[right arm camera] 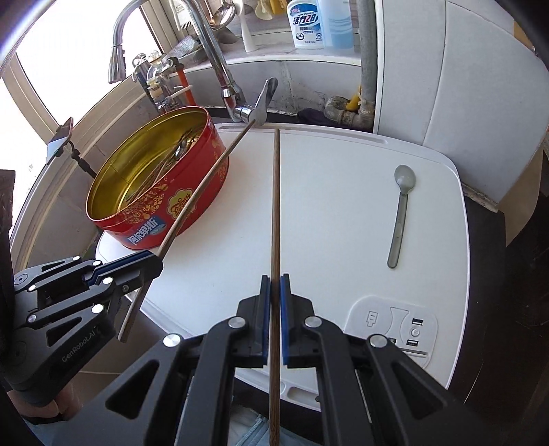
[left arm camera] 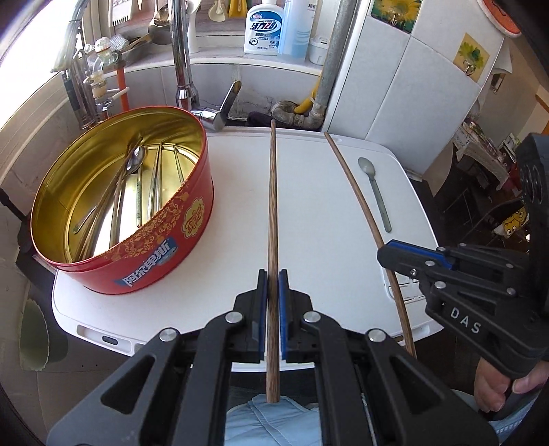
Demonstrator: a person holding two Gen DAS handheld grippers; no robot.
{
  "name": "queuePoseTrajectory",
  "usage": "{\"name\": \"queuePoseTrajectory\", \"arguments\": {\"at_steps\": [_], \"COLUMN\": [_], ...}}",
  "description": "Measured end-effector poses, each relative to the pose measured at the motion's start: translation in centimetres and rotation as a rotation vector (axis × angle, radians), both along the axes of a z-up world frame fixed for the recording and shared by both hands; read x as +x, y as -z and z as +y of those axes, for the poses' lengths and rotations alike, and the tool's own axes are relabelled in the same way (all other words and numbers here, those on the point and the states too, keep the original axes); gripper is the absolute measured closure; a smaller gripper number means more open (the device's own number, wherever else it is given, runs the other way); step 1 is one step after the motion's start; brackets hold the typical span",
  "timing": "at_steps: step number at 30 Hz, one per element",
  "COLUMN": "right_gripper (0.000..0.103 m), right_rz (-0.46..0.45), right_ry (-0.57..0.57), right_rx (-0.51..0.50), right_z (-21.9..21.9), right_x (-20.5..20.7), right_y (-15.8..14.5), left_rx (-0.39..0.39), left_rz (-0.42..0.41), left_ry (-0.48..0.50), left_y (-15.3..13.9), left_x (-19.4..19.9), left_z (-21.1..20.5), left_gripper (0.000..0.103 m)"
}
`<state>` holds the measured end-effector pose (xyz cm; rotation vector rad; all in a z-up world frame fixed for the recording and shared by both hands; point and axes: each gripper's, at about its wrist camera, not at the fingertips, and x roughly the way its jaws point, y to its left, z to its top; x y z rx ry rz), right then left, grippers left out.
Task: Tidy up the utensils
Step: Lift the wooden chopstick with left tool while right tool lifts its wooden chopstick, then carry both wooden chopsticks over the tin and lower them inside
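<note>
My left gripper (left arm camera: pixel 273 276) is shut on a brown wooden chopstick (left arm camera: pixel 272 206) that points away over the white board (left arm camera: pixel 326 257). My right gripper (right arm camera: pixel 275 279) is shut on a second wooden chopstick (right arm camera: pixel 275 206), also raised above the board. Each gripper shows in the other's view: the right gripper (left arm camera: pixel 384 252) at the right, the left gripper (right arm camera: pixel 156 262) at the left. A round red tin (left arm camera: pixel 154 247) with a gold inside stands at the board's left and holds several metal utensils (left arm camera: pixel 137 178). A grey spoon (right arm camera: pixel 399 212) lies on the board to the right.
A chrome faucet (left arm camera: pixel 182 68) and its lever rise behind the tin (right arm camera: pixel 144 212). A detergent bottle (left arm camera: pixel 262 27) stands on the ledge beside a grey pipe (left arm camera: pixel 329 68). White cabinet panels (left arm camera: pixel 411 103) close off the right. A phone on a mount (right arm camera: pixel 61 137) sits far left.
</note>
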<state>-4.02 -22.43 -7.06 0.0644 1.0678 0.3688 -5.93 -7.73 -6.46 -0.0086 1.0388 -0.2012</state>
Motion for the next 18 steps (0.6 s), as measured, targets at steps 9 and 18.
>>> {"name": "queuePoseTrajectory", "arguments": {"at_steps": [9,18], "right_gripper": [0.097,0.097], "right_rz": [-0.132,-0.182], "right_ry": [0.068,0.141], "right_rx": [-0.044,-0.062], "right_z": [3.8,17.9], "right_x": [-1.1,-0.6], "right_y": [-3.5,-5.5], "left_rx": [-0.077,-0.119], "left_rz": [-0.14,-0.185], "left_ry": [0.054,0.134], "left_y": [-3.1,-4.9], "left_x": [-0.4,2.0], "left_z": [5.5,19.8], "left_gripper": [0.097,0.097]}}
